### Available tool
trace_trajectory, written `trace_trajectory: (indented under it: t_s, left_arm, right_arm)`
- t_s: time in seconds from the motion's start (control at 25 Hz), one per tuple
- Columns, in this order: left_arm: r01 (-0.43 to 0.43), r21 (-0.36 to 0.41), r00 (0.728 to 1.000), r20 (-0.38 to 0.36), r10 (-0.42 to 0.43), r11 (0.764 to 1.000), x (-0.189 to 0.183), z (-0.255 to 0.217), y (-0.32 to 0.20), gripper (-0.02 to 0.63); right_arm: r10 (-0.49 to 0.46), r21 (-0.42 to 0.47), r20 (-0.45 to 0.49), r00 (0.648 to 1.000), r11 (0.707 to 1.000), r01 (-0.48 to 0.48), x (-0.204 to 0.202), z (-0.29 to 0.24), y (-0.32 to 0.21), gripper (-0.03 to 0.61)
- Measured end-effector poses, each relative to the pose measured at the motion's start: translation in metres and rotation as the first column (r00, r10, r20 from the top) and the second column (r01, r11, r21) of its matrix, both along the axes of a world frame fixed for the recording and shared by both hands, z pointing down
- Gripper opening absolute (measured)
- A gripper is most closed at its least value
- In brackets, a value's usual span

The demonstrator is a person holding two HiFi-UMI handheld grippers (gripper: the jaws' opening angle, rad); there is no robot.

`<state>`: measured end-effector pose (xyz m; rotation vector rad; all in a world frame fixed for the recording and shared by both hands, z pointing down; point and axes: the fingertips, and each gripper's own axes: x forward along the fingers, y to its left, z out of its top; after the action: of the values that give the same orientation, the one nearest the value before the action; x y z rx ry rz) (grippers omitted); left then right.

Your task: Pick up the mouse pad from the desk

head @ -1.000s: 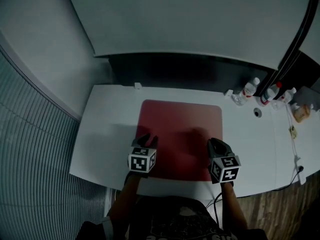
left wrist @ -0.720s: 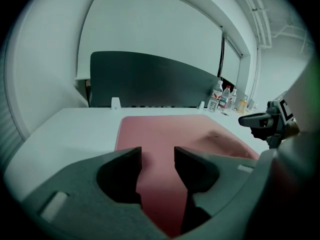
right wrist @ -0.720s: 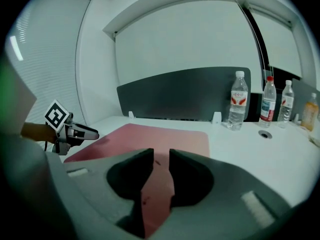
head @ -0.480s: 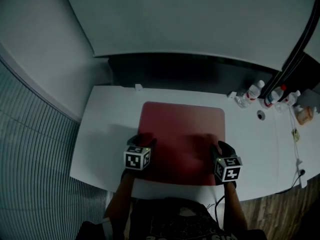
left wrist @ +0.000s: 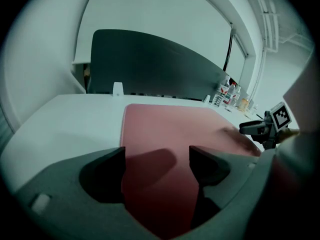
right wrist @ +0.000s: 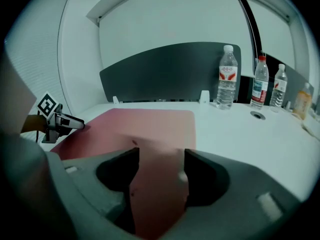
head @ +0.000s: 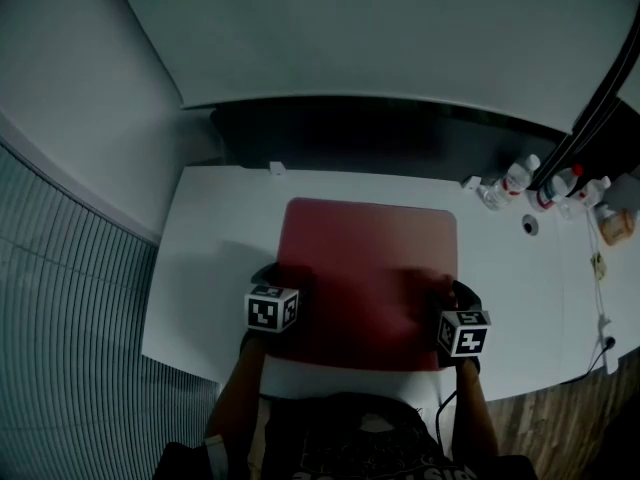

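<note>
Head view
- Mouse pad [head: 370, 268]: red, lying flat on the white counter [head: 210, 238], near the counter's front edge.
- Left claw [head: 280, 276]: over the pad's near left corner.
- Right claw [head: 453, 292]: over the pad's near right corner.
- Bottles [head: 520, 180]: grouped at the counter's far right, well apart from the pad.

Left gripper view
- Left claw [left wrist: 156, 159]: jaws apart and opening, gripping nothing.
- Mouse pad [left wrist: 175, 124]: its surface shows in the gap. Its left edge runs in by the left jaw.

Right gripper view
- Right claw [right wrist: 161, 166]: jaws apart and opening, clamped on nothing.
- Mouse pad [right wrist: 145, 124]: its surface shows between the jaws and extends away to the left.
- Left claw [right wrist: 70, 121]: visible at the pad's far side.
</note>
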<state>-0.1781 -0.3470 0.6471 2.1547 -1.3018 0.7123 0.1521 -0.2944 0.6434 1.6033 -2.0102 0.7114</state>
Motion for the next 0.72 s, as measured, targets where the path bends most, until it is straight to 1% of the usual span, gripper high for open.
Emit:
trace_trajectory:
  t_s: [0.12, 0.24, 0.36, 0.52, 0.72]
  left_arm:
    - [-0.008, -0.007, 1.0, 0.005, 0.008, 1.0, 0.001, 0.004, -0.001, 0.409]
    - [-0.025, -0.016, 1.0, 0.015, 0.025, 1.0, 0.001, 0.005, -0.002, 0.433]
    - [-0.044, -0.035, 0.998, 0.049, 0.046, 0.998, -0.003, 0.012, -0.001, 0.47]
    - [-0.045, -0.048, 0.998, 0.043, 0.047, 0.998, -0.002, 0.015, -0.003, 0.477]
    - [-0.041, -0.036, 0.995, 0.093, 0.044, 0.999, -0.005, 0.019, -0.004, 0.476]
  right_arm:
    - [0.018, -0.008, -0.014, 1.0, 1.0, -0.019, 0.007, 0.005, -0.001, 0.291]
    - [0.028, -0.014, -0.008, 1.0, 0.999, -0.028, 0.011, 0.006, -0.003, 0.311]
    - [0.036, -0.033, -0.01, 0.999, 0.999, -0.036, 0.015, 0.013, -0.004, 0.336]
    - [0.032, -0.059, -0.01, 0.999, 0.998, -0.033, 0.016, 0.017, -0.002, 0.364]
    - [0.017, -0.074, -0.032, 0.999, 0.997, -0.019, 0.01, 0.02, -0.003, 0.37]
